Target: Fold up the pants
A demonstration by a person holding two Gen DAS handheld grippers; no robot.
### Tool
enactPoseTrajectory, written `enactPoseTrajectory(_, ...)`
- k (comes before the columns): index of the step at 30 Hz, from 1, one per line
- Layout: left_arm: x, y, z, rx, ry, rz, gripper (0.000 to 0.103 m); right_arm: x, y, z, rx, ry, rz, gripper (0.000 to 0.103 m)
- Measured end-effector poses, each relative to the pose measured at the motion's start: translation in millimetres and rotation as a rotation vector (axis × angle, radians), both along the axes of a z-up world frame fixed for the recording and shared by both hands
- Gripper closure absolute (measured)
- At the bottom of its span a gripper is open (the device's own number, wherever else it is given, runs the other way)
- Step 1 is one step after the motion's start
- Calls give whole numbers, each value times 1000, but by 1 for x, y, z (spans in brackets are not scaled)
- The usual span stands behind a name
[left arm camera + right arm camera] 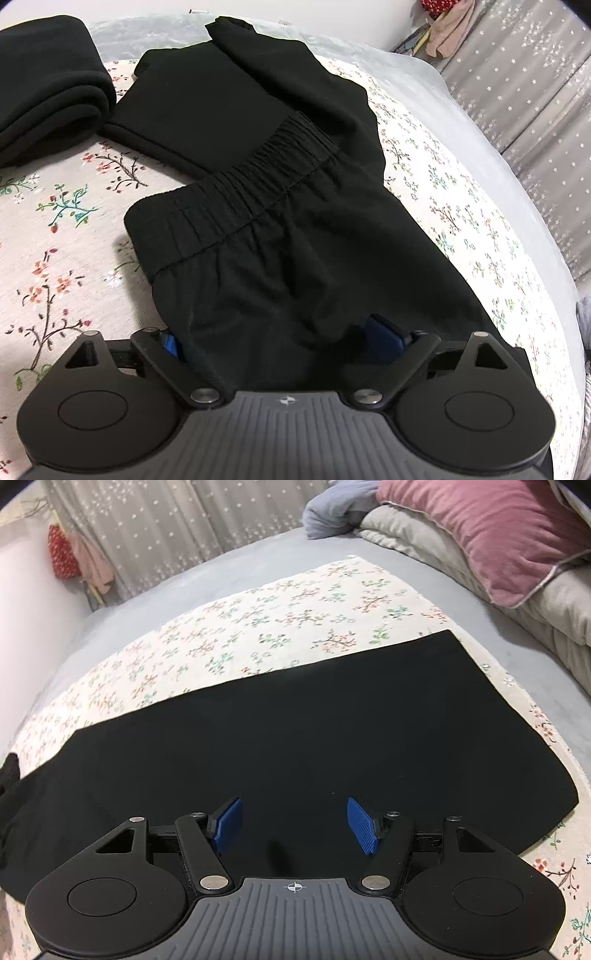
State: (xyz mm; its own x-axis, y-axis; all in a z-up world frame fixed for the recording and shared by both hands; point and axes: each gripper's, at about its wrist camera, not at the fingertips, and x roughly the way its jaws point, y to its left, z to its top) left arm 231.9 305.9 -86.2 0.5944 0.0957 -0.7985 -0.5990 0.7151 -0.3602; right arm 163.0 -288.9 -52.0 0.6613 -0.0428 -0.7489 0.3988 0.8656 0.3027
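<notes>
Black pants (280, 236) lie on a floral cloth; their elastic waistband (236, 199) runs across the middle of the left wrist view. My left gripper (277, 336) sits at the pants' near edge with its jaws wide apart, fabric bunched between the blue pads (380, 332). In the right wrist view the flat black pant leg (332, 738) spreads across the cloth. My right gripper (295, 823) hovers over it, open and empty, with both blue pads (362, 823) showing.
A folded black garment (48, 85) lies at the far left and another (192, 96) beside it. The floral cloth (258, 627) covers a grey bed. A pink pillow (480, 531) and grey bedding (406, 539) lie at the right. A curtain (166, 524) hangs behind.
</notes>
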Motion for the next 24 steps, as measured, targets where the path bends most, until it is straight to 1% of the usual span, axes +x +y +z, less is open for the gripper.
enactPoseTrajectory(1,-1,0,1,7,3,26,17,2,0,-1,1,-2,4,40)
enactPoseTrajectory(2,-3,1,1,7,4,53,27,2,1,-2,1,-3,6,40)
enactPoseTrajectory(3,-5,4,1,-3,3,72,50,3,1,-2,1,-4,8,40)
enactPoseTrajectory(4,-7,8,0,-26,-1,91,66,3,2,-2,1,-4,11,40)
enactPoseTrajectory(6,-12,18,-2,-79,-18,119,72,5,3,-3,3,-6,15,40)
enactPoseTrajectory(8,-16,21,-3,-99,-37,127,74,6,4,-3,4,-5,18,40)
enactPoseTrajectory(12,-24,16,4,-66,-61,120,77,9,5,-6,2,2,20,40)
enactPoseTrajectory(16,-34,18,15,-64,-101,148,78,9,5,-8,2,9,14,40)
enactPoseTrajectory(20,-42,24,26,-3,-141,189,78,10,4,-11,2,24,6,40)
enactPoseTrajectory(23,-42,27,23,21,-127,192,78,12,4,-13,2,32,5,40)
enactPoseTrajectory(24,-40,28,20,23,-106,188,78,13,4,-13,1,35,4,40)
